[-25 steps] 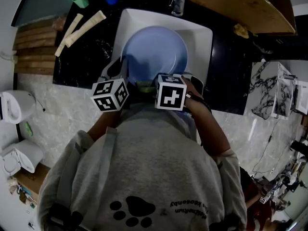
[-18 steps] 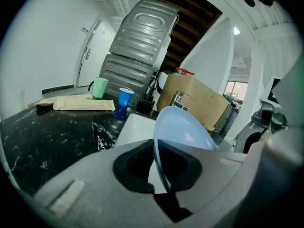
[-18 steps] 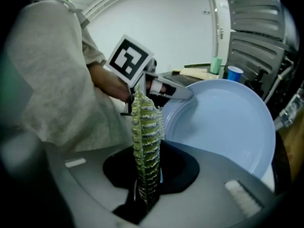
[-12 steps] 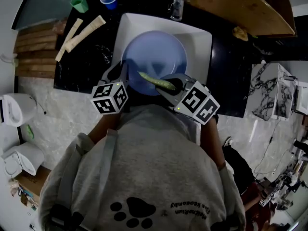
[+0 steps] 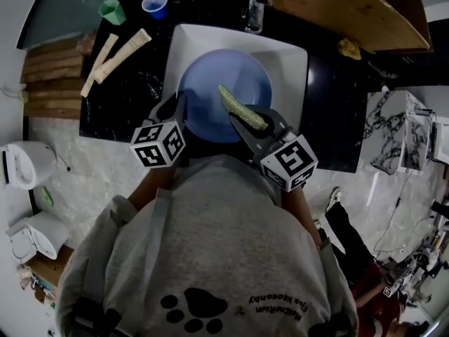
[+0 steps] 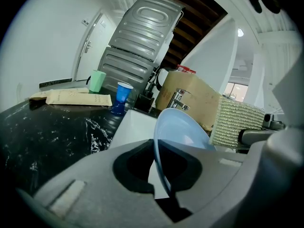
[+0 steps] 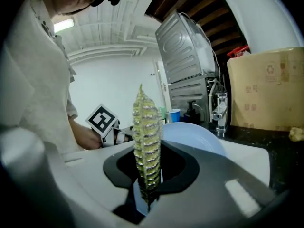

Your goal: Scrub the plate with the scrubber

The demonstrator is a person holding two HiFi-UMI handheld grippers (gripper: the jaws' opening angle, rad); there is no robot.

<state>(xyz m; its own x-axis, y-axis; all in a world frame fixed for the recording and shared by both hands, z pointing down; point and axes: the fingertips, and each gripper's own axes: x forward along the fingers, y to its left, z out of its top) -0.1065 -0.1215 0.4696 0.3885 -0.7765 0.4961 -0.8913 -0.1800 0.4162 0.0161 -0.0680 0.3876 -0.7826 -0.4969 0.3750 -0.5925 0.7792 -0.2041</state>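
The left gripper point(image 6: 164, 196) is clamped on the near rim of the pale blue plate point(image 5: 210, 93), holding it tilted over the white sink point(image 5: 289, 56). The right gripper point(image 7: 149, 194) pinches one end of the yellow-green mesh scrubber point(image 5: 240, 109), which reaches across the plate's face. That thin rim hold looks like the weak spot: hard scrubbing pressure could pivot the plate or slide it out into the sink. The scrubber's long axis runs diagonally, free end pointing away from the person.
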